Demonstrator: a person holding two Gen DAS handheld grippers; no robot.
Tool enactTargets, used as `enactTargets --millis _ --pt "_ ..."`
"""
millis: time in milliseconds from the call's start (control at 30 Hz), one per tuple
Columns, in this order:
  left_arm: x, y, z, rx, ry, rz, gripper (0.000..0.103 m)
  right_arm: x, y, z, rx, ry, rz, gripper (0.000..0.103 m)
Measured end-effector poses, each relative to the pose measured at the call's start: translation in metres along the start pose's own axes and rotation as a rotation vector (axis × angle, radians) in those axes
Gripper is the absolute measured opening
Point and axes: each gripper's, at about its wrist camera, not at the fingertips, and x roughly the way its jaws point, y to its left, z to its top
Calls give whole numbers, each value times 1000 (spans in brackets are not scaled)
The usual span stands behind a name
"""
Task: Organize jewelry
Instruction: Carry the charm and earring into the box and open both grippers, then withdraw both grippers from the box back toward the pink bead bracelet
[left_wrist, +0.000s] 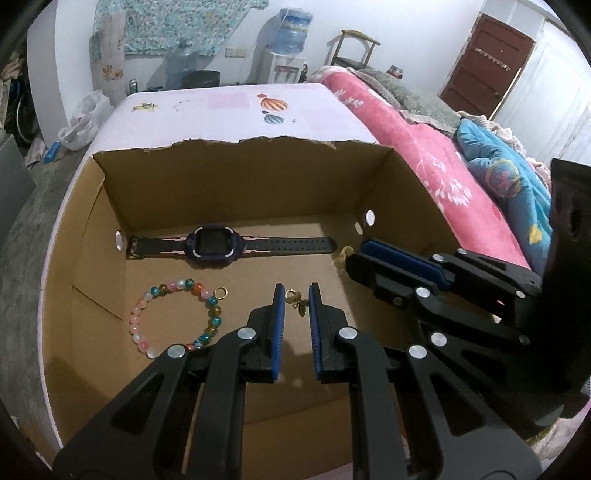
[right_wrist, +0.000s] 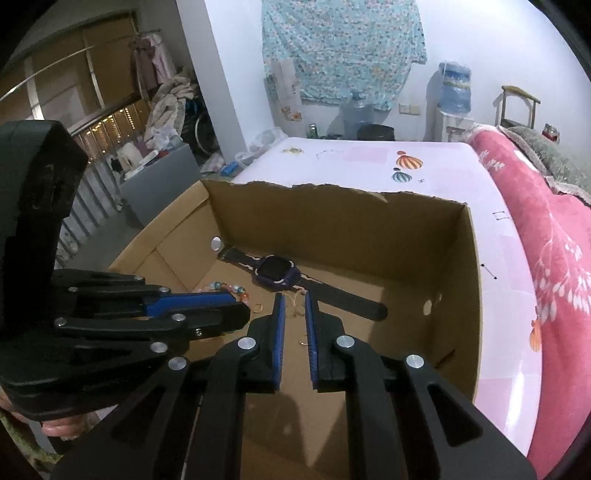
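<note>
An open cardboard box (left_wrist: 240, 173) (right_wrist: 332, 221) holds a purple watch (left_wrist: 214, 243) (right_wrist: 275, 275), a bead bracelet (left_wrist: 135, 325) (right_wrist: 225, 286) and a loose gold hoop (left_wrist: 222, 292) (right_wrist: 258, 306). My left gripper (left_wrist: 297, 290) (right_wrist: 245, 308) reaches down into the box, its jaws a narrow slit apart, with a small gold leaf earring (left_wrist: 298, 303) caught between the pad tips. My right gripper (right_wrist: 294, 295) (left_wrist: 352, 254) sits beside it to the right, jaws equally narrow, with a thin gold earring (right_wrist: 295, 304) (left_wrist: 341, 254) at its tips. Another small hoop (right_wrist: 303, 341) lies on the box floor.
The box stands on a pale pink table (left_wrist: 221, 110) with a few small jewelry pieces at its far end (left_wrist: 144, 107) and by the box's right wall (right_wrist: 500, 216). A bed with a pink blanket (left_wrist: 406, 147) runs along the right. A hand (right_wrist: 55, 428) holds the left gripper.
</note>
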Motion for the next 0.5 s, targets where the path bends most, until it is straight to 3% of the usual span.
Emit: enactTargets --millis 167,267,400,500 --pt "3 0 -1 -8 13 14 21 0 -3 0 27 -5 -3 15" --pt "0 0 -2 -10 6 26 22 -2 -5 0 36 -15 -14 22" --pt "-9 2 -3 -10 -17 41 33 -9 -8 2 54 -42 -40 35" --pt "-20 -1 -6 11 -47 61 38 -21 -9 3 74 -82 -20 38"
